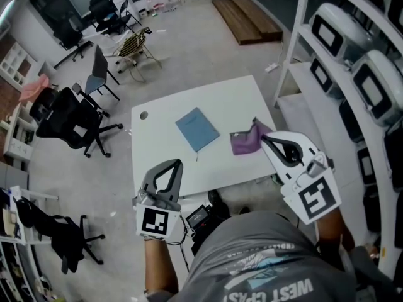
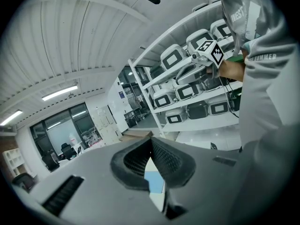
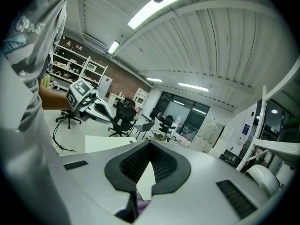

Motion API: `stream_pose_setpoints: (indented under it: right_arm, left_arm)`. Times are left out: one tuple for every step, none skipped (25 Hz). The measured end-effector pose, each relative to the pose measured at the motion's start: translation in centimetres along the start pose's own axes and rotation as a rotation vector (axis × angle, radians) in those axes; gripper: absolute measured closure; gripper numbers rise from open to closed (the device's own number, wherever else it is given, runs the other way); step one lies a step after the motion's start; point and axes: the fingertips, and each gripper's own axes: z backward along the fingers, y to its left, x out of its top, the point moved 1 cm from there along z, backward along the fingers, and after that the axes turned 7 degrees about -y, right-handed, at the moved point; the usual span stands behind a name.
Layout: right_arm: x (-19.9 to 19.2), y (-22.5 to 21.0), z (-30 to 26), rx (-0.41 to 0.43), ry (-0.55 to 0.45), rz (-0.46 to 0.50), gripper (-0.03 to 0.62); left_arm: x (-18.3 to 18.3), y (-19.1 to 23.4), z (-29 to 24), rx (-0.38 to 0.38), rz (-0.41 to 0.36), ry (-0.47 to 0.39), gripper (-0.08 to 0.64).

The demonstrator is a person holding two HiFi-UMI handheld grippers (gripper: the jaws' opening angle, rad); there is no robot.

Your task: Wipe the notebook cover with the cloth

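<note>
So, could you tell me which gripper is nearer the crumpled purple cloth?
The right gripper: its tip hovers by the cloth; the left gripper hangs over the white table's near edge.

The notebook [image 1: 197,129] lay on the table [image 1: 233,99], near its middle. The cloth [image 1: 243,143] lay to its right, apart from it (one corner met the tip of the right gripper [image 1: 264,137]). Office chairs [image 1: 69,121] stood left of the table, shelving [image 1: 352,74] on its right.

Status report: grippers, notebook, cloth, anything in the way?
Left gripper and right gripper: jaws shut, empty. Cloth crumpled on table beside notebook, not picked up. Nothing between cloth and notebook.
</note>
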Motion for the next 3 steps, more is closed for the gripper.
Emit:
stream_pose_setpoints:
  right_arm:
    - [0.01, 0.12, 0.06, 0.001, 0.001, -0.001, 0.565]
    - [0.02, 0.24, 0.12, 0.002, 0.001, 0.0, 0.565]
    - [0.04, 0.35, 0.17, 0.003, 0.002, 0.0, 0.565]
  left_arm:
    - [0.0, -0.02, 0.16, 0.002, 0.001, 0.0, 0.557]
    - [0.0, -0.04, 0.32, 0.005, 0.003, 0.001, 0.557]
    - [-0.01, -0.06, 0.48, 0.007, 0.005, 0.002, 0.558]
